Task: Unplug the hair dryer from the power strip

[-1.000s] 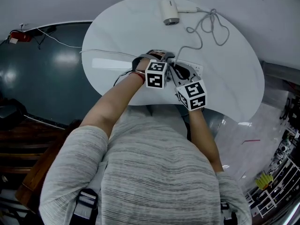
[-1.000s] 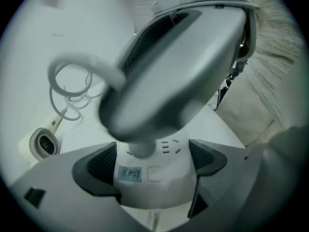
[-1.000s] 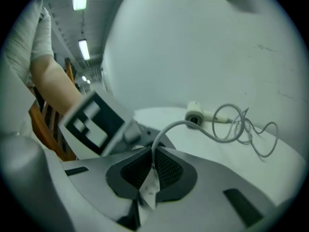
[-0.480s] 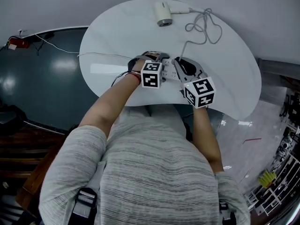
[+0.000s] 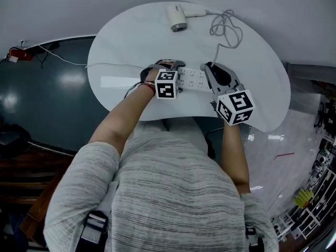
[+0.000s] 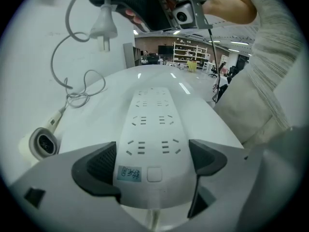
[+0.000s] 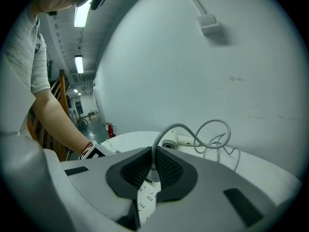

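The white power strip (image 6: 152,124) lies on the round white table (image 5: 121,51), and my left gripper (image 6: 152,166) is shut on its near end, a pad on each side. My right gripper (image 5: 214,70) hangs above the strip's right end, shut on the hair dryer's white plug (image 6: 105,27). The plug is clear of the sockets, its pins in the air. From it the grey cord (image 5: 227,30) runs in loose loops to the white hair dryer (image 5: 178,16) at the table's far edge. In the right gripper view the cord (image 7: 166,132) rises from between the shut pads.
A thin white cable (image 5: 113,63) leads from the strip off the table's left side. A dark floor (image 5: 47,98) lies to the left, and a white wall (image 7: 203,71) stands behind the table. Shelves and clutter (image 5: 310,203) sit at the lower right.
My right gripper has risen and moved right, away from the strip, taking the plug out of its socket. The left gripper has kept its hold on the strip.
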A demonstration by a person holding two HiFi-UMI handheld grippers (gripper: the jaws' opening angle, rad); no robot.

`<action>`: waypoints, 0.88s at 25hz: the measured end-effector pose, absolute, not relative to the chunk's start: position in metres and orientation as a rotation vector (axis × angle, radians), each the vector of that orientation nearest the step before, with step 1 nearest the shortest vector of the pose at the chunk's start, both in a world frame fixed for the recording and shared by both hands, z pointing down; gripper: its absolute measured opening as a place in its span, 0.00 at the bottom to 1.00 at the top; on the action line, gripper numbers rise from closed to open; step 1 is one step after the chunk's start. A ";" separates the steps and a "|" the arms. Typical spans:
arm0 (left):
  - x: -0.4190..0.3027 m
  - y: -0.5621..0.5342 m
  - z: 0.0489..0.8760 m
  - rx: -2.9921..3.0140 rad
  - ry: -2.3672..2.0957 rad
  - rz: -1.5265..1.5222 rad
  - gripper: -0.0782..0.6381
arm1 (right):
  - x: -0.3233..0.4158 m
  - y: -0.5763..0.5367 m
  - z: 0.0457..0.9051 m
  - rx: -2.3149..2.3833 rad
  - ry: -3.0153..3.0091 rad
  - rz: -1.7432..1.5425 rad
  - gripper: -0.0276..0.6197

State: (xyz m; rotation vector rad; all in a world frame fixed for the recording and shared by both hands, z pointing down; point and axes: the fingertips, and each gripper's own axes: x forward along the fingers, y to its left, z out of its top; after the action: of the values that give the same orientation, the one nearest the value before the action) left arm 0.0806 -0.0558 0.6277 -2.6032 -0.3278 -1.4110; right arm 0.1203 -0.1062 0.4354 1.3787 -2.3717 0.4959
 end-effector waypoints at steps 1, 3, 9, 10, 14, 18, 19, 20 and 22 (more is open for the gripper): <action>0.080 -0.056 0.628 -2.601 -0.326 -1.414 0.76 | 0.126 -0.104 0.432 1.397 -2.365 0.491 0.10; 0.079 -0.054 0.627 -2.596 -0.335 -1.420 0.76 | 0.139 -0.098 0.429 1.435 -2.342 0.488 0.10; 0.079 -0.056 0.632 -2.601 -0.326 -1.422 0.76 | 0.182 -0.079 0.444 1.525 -2.232 0.527 0.10; 0.079 -0.056 0.633 -2.601 -0.325 -1.423 0.76 | 0.188 -0.076 0.450 1.534 -2.209 0.535 0.10; 0.078 -0.057 0.634 -2.597 -0.326 -1.428 0.76 | 0.206 -0.062 0.479 1.544 -2.128 0.601 0.10; 0.078 -0.057 0.635 -2.598 -0.321 -1.430 0.76 | 0.211 -0.051 0.508 1.511 -2.072 0.672 0.10; 0.078 -0.058 0.635 -2.599 -0.315 -1.426 0.76 | 0.211 -0.049 0.513 1.505 -2.059 0.684 0.10; 0.079 -0.058 0.635 -2.603 -0.310 -1.418 0.76 | 0.212 -0.048 0.519 1.499 -2.045 0.695 0.10; 0.079 -0.059 0.635 -2.618 -0.295 -1.398 0.76 | 0.214 -0.046 0.530 1.482 -2.013 0.712 0.10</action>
State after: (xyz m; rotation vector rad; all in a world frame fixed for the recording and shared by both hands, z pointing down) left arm 0.0793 -0.0588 0.6348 -2.6181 -0.2951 -1.3983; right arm 0.2138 -0.0457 0.5296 1.4822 -2.0127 0.7119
